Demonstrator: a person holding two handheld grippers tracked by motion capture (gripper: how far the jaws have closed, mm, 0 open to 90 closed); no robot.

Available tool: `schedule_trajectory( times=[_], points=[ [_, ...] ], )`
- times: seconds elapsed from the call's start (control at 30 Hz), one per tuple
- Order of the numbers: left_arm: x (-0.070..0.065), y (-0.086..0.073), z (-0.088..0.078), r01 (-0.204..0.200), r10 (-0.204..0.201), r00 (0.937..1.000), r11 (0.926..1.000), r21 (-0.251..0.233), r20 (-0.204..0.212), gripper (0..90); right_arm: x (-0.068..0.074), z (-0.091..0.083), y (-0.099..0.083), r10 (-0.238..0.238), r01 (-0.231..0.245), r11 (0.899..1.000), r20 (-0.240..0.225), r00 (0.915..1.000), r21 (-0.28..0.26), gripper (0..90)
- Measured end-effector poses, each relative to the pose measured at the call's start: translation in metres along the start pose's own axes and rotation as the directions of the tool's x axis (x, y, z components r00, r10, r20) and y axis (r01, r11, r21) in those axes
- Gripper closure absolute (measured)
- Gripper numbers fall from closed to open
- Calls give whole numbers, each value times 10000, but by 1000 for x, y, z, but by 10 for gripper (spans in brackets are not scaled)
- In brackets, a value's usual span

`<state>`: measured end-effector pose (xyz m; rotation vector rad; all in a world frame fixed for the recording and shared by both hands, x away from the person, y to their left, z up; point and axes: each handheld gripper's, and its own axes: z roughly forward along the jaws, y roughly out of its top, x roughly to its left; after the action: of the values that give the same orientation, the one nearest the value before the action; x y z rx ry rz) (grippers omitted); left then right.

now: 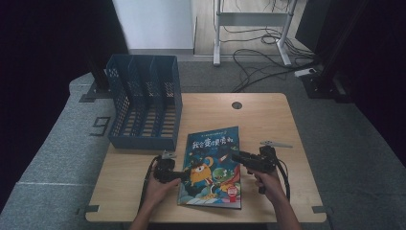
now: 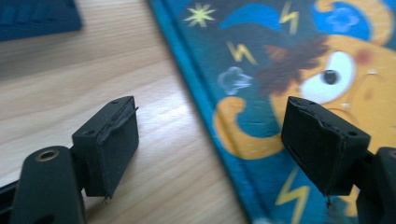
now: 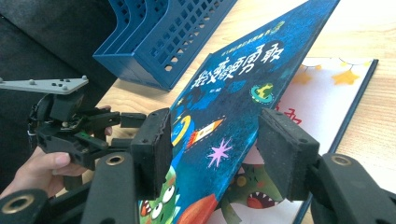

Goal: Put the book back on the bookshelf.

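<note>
From the high view there is one picture book (image 1: 212,167) lying on the wooden counter (image 1: 268,120), and one blue file rack (image 1: 143,103) with three slots standing at about ten o'clock from it. Two grippers are in play: the left gripper (image 1: 184,175) sits at the book's nine o'clock edge, the right gripper (image 1: 233,157) at its three o'clock side.

The right gripper view tells what the high view cannot: the front cover (image 3: 233,102) is lifted, tilted up off the first page (image 3: 327,98), which lies flat with stars and a toothy monster on it. The cover's free edge runs between the right gripper's two fingers (image 3: 152,149), close against the one shown on the left; whether that finger presses on it cannot be told. The other finger stands apart from the cover, so the fingers are spread, not clenched. That view also catches the left gripper farther off at nine o'clock, held in a hand (image 3: 42,163).

The left gripper view looks low along the counter: its two fingers (image 2: 112,140) are released and wide apart, straddling the book's spine edge, one over bare wood, the other over the orange cartoon character. Nothing is pinched between them.
</note>
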<state>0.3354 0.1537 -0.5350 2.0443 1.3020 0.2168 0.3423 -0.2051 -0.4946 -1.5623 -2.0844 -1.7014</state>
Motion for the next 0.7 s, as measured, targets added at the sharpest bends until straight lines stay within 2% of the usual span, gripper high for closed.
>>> schedule_trajectory(
  times=[0.07,0.23,0.33,0.53,0.7],
  points=[
    [1,-1,0,-6,5,9997,10000,-34,-261,191,1,0,0,13,-13,10000,-2,10000,-3,447],
    [1,-1,-1,-41,40,9994,10000,-48,-340,191,8,0,6,-153,153,9999,108,9998,48,446],
    [3,-1,-2,-80,78,9975,10000,-22,-696,194,12,0,10,-253,252,9996,118,9996,88,443],
    [6,-2,-2,51,-55,9986,10000,-65,-533,199,21,1,17,-427,423,9989,189,9989,204,436],
    [8,-3,-3,-21,17,9988,10000,-75,-487,221,34,2,27,-820,814,9963,200,9964,292,436]
  ],
)
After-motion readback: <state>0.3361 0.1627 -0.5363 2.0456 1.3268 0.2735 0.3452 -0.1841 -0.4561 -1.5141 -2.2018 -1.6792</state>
